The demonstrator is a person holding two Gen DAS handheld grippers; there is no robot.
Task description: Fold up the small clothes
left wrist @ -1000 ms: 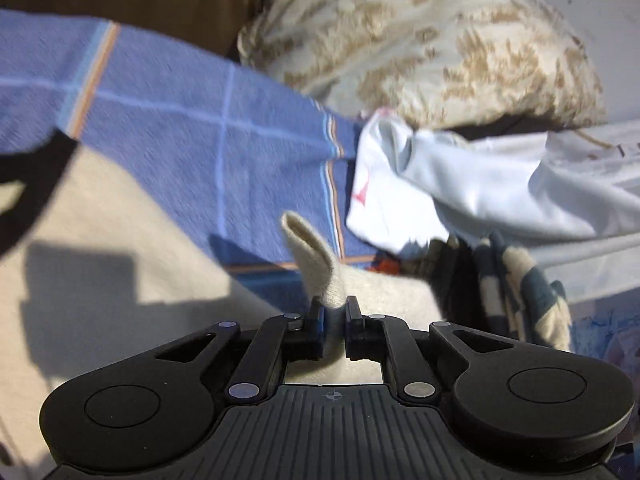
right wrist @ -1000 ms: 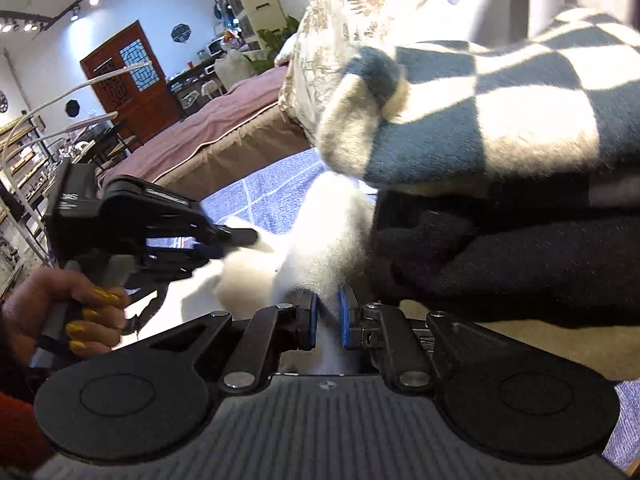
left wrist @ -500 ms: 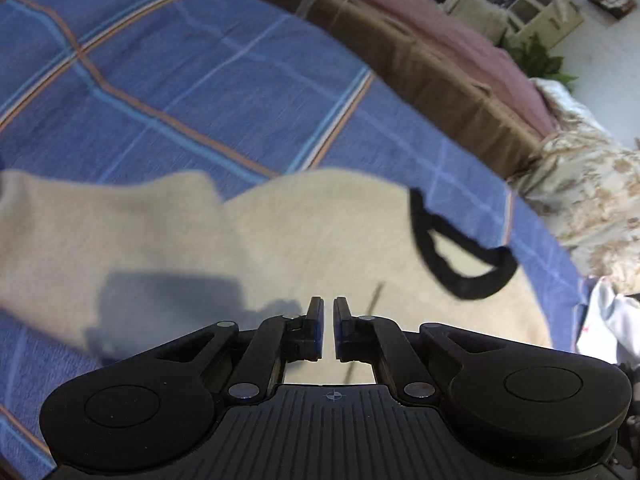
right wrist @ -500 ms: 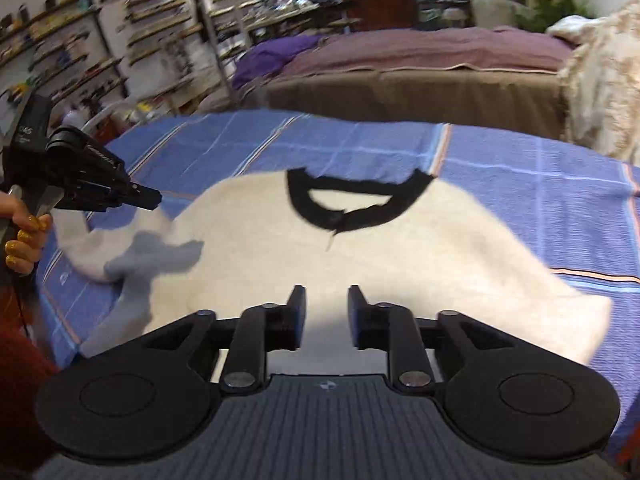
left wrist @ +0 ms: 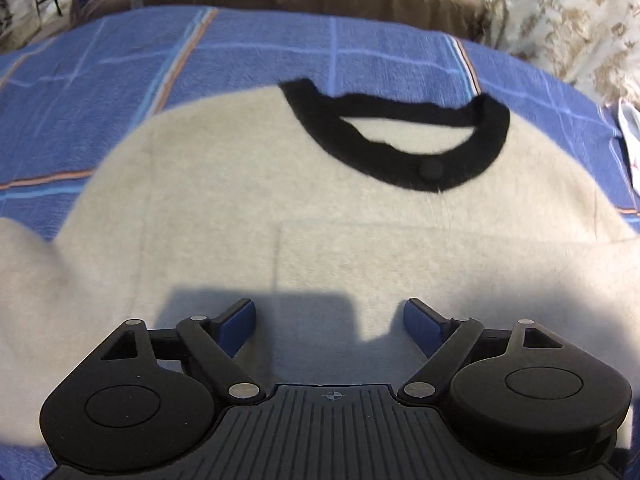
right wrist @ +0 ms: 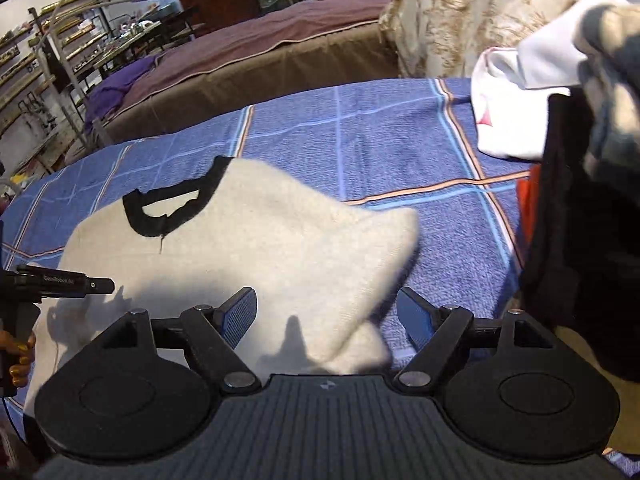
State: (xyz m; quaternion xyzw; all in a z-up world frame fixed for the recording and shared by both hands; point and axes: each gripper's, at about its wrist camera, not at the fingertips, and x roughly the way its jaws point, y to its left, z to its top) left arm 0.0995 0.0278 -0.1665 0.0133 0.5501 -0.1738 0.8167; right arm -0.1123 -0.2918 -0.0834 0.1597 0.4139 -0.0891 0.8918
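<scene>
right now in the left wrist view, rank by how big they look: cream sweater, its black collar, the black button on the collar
1. cream sweater, which fills most of the view and lies nearest the camera, so nearness adds to its size
2. black collar
3. black button, a small dot on the collar

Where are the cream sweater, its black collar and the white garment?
cream sweater (left wrist: 224,216): left wrist view, on its chest panel.
black collar (left wrist: 452,170): left wrist view, on the front band.
white garment (right wrist: 508,120): right wrist view, on its crumpled body.
</scene>
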